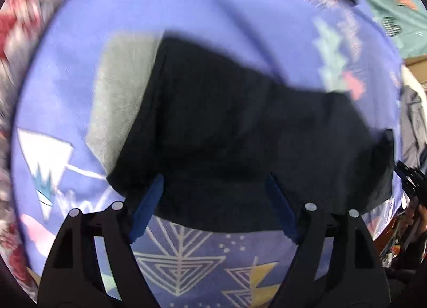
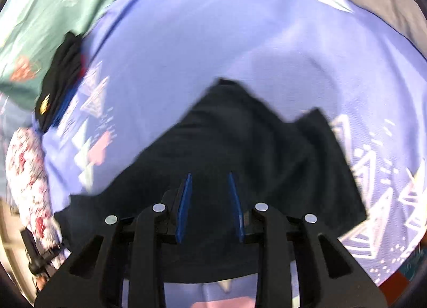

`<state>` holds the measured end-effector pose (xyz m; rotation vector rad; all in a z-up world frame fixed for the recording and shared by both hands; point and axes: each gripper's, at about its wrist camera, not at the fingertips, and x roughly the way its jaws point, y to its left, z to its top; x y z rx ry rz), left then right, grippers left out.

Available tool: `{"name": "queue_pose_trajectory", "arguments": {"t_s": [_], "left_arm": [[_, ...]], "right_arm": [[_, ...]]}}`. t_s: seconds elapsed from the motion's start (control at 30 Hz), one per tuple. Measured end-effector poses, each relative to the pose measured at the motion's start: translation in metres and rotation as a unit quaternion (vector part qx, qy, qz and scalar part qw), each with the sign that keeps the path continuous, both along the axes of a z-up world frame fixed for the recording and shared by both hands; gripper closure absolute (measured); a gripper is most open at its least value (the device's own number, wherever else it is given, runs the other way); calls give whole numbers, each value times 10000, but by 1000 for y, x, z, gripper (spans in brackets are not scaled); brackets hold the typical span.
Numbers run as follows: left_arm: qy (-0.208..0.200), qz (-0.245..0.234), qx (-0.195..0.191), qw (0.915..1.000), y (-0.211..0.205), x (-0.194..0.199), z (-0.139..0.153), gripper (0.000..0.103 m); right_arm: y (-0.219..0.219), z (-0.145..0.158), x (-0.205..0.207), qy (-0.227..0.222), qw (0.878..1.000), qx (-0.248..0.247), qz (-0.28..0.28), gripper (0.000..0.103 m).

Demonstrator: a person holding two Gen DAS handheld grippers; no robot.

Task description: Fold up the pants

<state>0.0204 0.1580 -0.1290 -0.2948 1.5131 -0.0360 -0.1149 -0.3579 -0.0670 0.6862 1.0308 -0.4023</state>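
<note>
Seen from the left wrist camera, a red-and-white floral fabric (image 1: pixel 16 41) is running along the far left edge, blurred by motion, while a periwinkle sheet (image 1: pixel 200 0) printed with white triangles is spreading across the scene. A pale grey panel (image 1: pixel 117 94) is showing just beside the left edge of the dark pants (image 1: pixel 240 134), which are lying bunched on the sheet in the middle of the view. The left gripper (image 1: pixel 214 207) is hanging over the near edge of the pants with its blue fingers (image 1: pixel 148 206) standing wide apart and gripping nothing. A teal cloth (image 1: pixel 395 3) is lying at the upper right. In the right wrist view, the right gripper (image 2: pixel 209 207) is poised over the pants (image 2: pixel 253 147), its blue fingers (image 2: pixel 184 206) set at a narrower gap with dark cloth showing between them; whether they are pinching it cannot be told.
</note>
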Motion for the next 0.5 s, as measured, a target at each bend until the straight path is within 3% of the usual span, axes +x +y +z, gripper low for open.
{"name": "queue_pose_trajectory", "arguments": {"t_s": [0.07, 0.27, 0.5], "left_arm": [[-151, 156, -32, 9998, 3, -2, -3, 20], [-53, 245, -3, 9997, 3, 1, -4, 17], [-50, 336, -195, 9992, 11, 1, -1, 16]], "right_arm": [[-6, -9, -7, 131, 9996, 39, -247, 74], [-17, -33, -10, 212, 9964, 328, -754, 74], [-30, -32, -8, 152, 9940, 390, -1007, 75]]}}
